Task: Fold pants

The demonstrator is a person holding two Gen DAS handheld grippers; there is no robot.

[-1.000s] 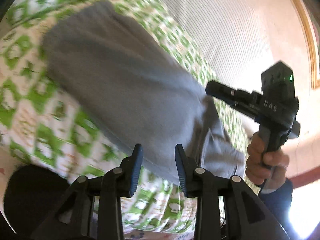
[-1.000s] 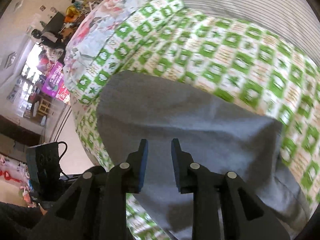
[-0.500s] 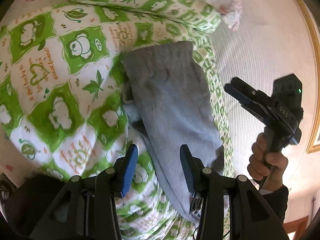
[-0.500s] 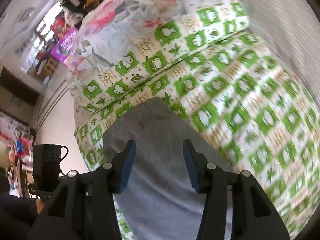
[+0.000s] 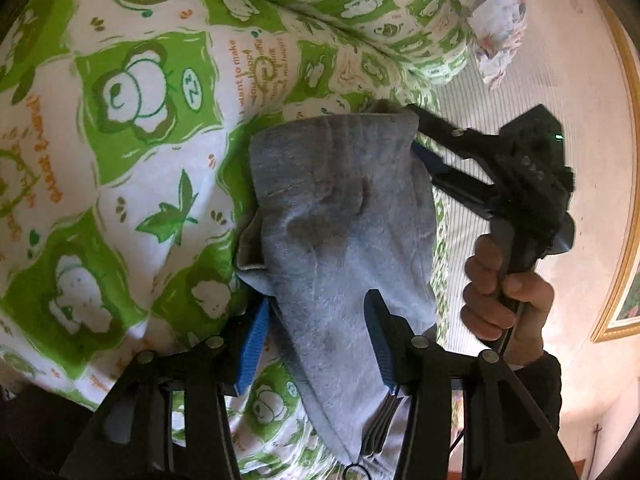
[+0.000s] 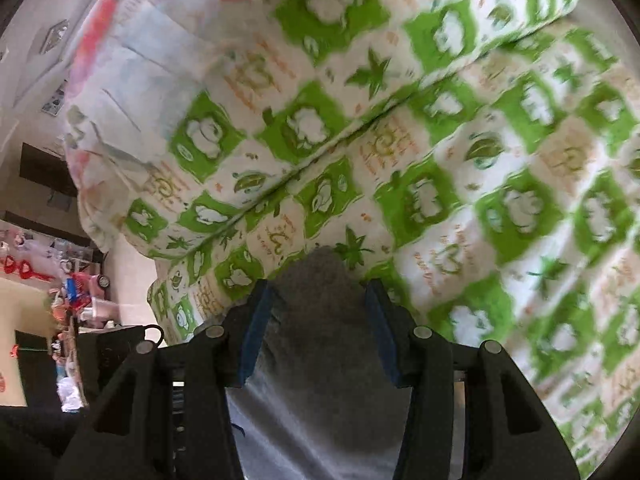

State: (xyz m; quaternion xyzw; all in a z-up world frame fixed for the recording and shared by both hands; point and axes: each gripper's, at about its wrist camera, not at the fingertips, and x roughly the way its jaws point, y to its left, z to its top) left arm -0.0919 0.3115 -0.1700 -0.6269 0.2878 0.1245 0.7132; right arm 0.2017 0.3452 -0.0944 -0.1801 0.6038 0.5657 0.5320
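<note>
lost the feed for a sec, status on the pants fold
Left gripper open, just widened, astride pants. Right gripper open at far end. Pants folded on bedspread; nothing in the way.

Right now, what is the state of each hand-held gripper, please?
Left hand-held gripper: open, just widened, straddling the folded grey pants, not pinching.
Right hand-held gripper: open, pants corner between its jaws, not pinched.
</note>
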